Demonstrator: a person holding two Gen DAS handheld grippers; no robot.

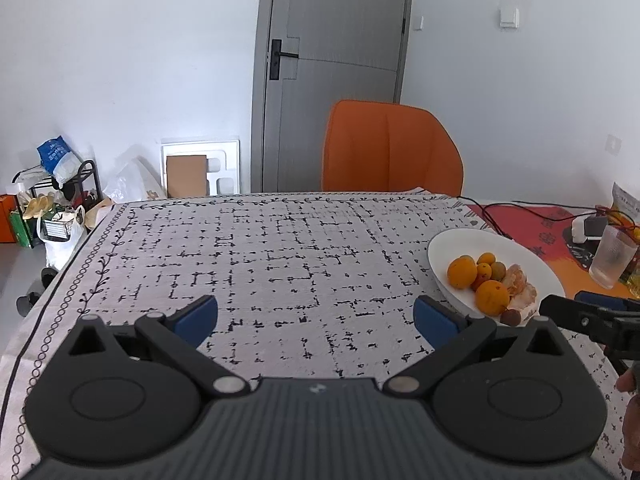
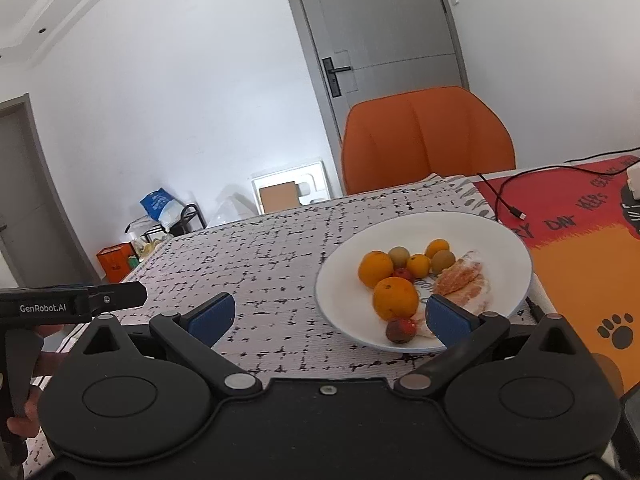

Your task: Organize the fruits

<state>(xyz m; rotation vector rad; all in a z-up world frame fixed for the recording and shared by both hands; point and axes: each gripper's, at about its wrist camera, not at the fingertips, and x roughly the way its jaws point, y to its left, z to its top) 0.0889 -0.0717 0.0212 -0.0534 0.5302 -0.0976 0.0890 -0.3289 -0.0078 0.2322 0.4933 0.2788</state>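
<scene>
Behind plate (image 2: pixel 344 280): orange chair (image 2: pixel 428 136), cable (image 2: pixel 504 196).

Ahead of the right gripper (image 2: pixel 330 320) — matt black plastic, blue rubbery pads — a glossy white plate (image 2: pixel 508 248) rests on coarse woven tablecloth (image 2: pixel 260 264).

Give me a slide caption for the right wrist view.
Open right gripper faces a white plate of mixed fruit.

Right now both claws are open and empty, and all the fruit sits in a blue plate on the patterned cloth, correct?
Not quite: the plate is white, not blue, as the right wrist view shows. The rest holds: left claw and right claw open and empty, fruit on the plate, plate on the patterned cloth.
</scene>
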